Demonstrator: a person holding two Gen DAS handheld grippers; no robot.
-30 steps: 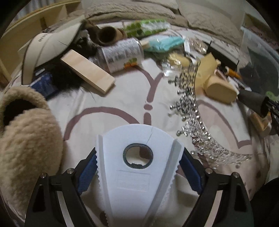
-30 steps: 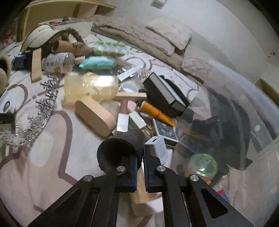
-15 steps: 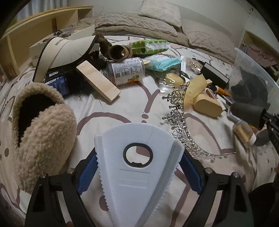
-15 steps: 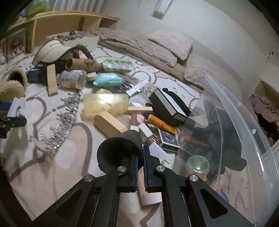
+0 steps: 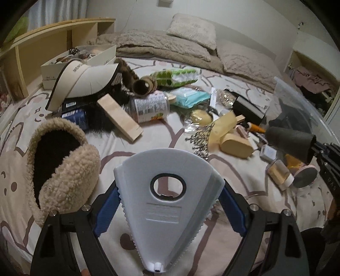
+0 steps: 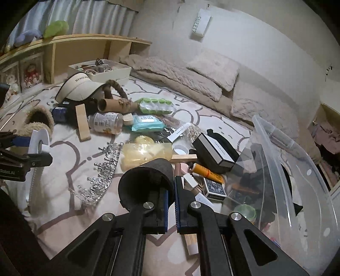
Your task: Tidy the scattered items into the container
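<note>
Left claw (image 5: 167, 210) clamped wide on white fan-shaped opener (image 5: 165, 191), above bed (image 5: 148, 146), left of tiara (image 6: 99, 176). Right claw (image 6: 171, 203) pinching black cup (image 6: 146, 180) wall, beside clear container (image 6: 297, 169); container contents plain only from right wrist.

A patterned bed (image 5: 161, 135) fills the room. Beige pillows (image 6: 214, 68) lie against the pale wall (image 6: 265, 42); a wooden shelf (image 6: 85, 44) stands left of the pillows, curtains (image 6: 91, 19) above it.
</note>
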